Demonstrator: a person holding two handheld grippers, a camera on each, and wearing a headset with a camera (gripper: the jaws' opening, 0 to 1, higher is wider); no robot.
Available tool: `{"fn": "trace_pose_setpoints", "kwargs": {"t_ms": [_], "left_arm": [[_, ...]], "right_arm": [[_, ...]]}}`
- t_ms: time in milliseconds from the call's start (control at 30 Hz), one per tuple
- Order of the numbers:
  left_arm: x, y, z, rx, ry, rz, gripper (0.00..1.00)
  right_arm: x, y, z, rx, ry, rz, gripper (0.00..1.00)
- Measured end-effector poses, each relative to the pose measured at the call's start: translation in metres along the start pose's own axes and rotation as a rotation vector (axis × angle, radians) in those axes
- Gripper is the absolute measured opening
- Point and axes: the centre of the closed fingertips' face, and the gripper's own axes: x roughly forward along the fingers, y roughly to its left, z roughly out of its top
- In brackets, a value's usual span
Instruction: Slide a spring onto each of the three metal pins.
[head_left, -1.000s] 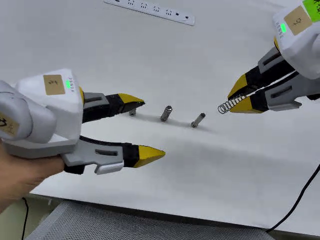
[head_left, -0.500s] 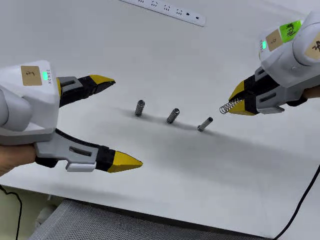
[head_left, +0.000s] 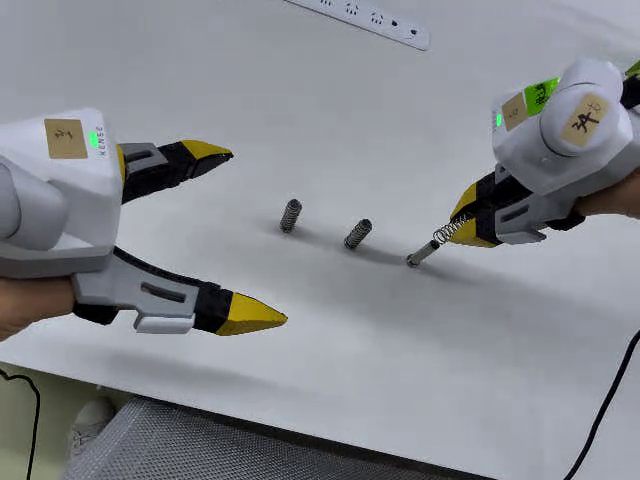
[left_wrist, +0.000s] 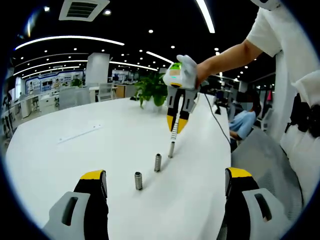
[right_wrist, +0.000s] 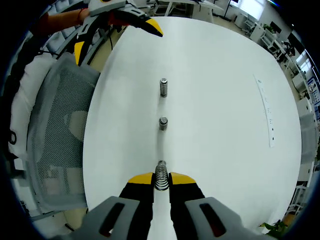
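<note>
Right gripper (head_left: 462, 228), 3 o'clock in head view: jaws nipped narrow on a spring (head_left: 448, 231), its free end at the bare pin (head_left: 420, 254). Middle pin (head_left: 357, 233) and end pin (head_left: 290, 215), both sprung, toward 9 o'clock. Left gripper (head_left: 250, 236) spread wide, holding nothing. Tan stickers (head_left: 66, 138) on both; handwriting illegible.

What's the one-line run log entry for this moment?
right tool: shut on coiled metal spring, end at tip of bare grey metal pin | left tool: open, hovering | other two metal pins: springs on
</note>
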Motion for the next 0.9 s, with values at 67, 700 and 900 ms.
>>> {"fn": "trace_pose_setpoints", "kwargs": {"t_ms": [67, 700, 900], "left_arm": [[0.0, 0.0, 0.001, -0.004, -0.003, 0.0, 1.0], [0.004, -0.004, 0.001, -0.024, -0.021, -0.012, 1.0], [0.004, -0.004, 0.001, -0.028, -0.023, -0.011, 1.0]], "right_arm": [[0.001, 0.0, 0.0, -0.005, 0.004, 0.0, 0.12], [0.015, 0.001, -0.006, -0.011, 0.023, 0.015, 0.12], [0.022, 0.003, -0.007, -0.015, 0.024, 0.014, 0.12]]}}
